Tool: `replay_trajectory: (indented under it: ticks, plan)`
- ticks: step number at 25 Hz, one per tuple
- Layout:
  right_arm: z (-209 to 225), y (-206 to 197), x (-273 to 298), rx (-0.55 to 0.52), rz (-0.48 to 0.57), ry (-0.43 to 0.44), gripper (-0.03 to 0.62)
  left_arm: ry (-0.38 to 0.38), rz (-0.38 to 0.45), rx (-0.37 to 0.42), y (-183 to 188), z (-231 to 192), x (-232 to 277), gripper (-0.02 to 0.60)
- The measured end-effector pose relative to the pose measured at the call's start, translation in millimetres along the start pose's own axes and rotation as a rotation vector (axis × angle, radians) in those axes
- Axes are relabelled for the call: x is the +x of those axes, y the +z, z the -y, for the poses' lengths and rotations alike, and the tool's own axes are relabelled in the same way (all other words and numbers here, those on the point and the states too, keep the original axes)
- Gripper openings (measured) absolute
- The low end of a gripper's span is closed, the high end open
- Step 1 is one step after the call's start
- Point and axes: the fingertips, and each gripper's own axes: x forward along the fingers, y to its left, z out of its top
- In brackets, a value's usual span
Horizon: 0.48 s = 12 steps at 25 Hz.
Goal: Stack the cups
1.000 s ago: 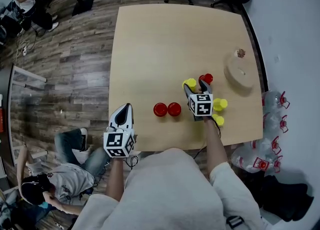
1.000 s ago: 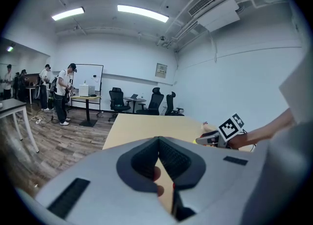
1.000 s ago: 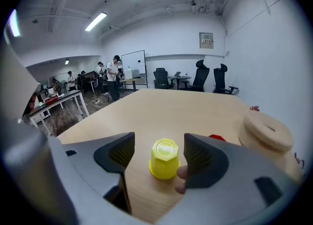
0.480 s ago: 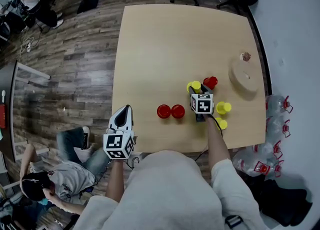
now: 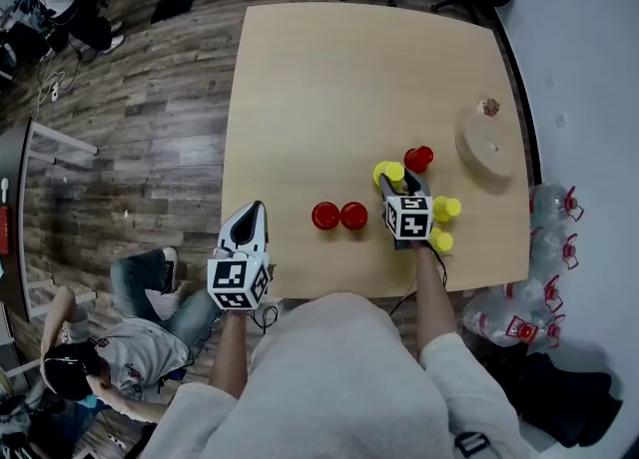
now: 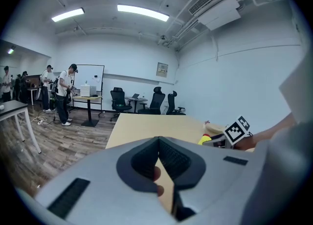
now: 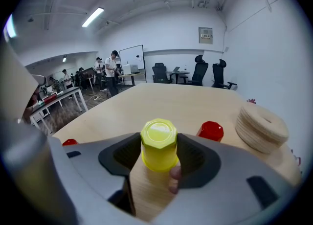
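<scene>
Yellow cup (image 7: pixel 158 143) stands inverted on the bench (image 5: pixel 329 88), base up and long axis vertical, between the fingers of the right gripper (image 5: pixel 399 184). The fingers have just been closing and now press both its sides. Right gripper view shows a red cup (image 7: pixel 211 130) and a wooden ring (image 7: pixel 261 127) beyond. Head view alone shows two more yellow cups (image 5: pixel 446 209) right of that gripper, and a pair of red cups (image 5: pixel 325 215) side by side at its left. Left gripper (image 6: pixel 157 141) hangs at the bench's left edge, fingers closed on nothing.
</scene>
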Motion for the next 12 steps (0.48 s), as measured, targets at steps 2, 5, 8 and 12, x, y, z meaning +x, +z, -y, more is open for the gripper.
replay_trajectory:
  ticks: [2,5,8,12]
  plan:
    - [-4.9,-1.1,-13.7,-0.008,0.015,0.0,0.233,-0.01,0.0,0.002,-1.1,2.8,0.6,0.012]
    - [-12.1,-6.6,-33.1,-0.009,0.026,0.005,0.233,-0.023,-0.002,0.001,-3.5,7.9,0.8,0.012]
    - [-16.7,-12.8,-48.3,-0.012,0.03,0.006,0.232,-0.034,-0.002,0.001,-3.6,13.2,3.1,0.012]
    - [-24.8,-32.1,-57.5,-0.022,-0.001,0.013,0.232,-0.047,-0.002,0.003,-4.6,18.0,3.6,0.012]
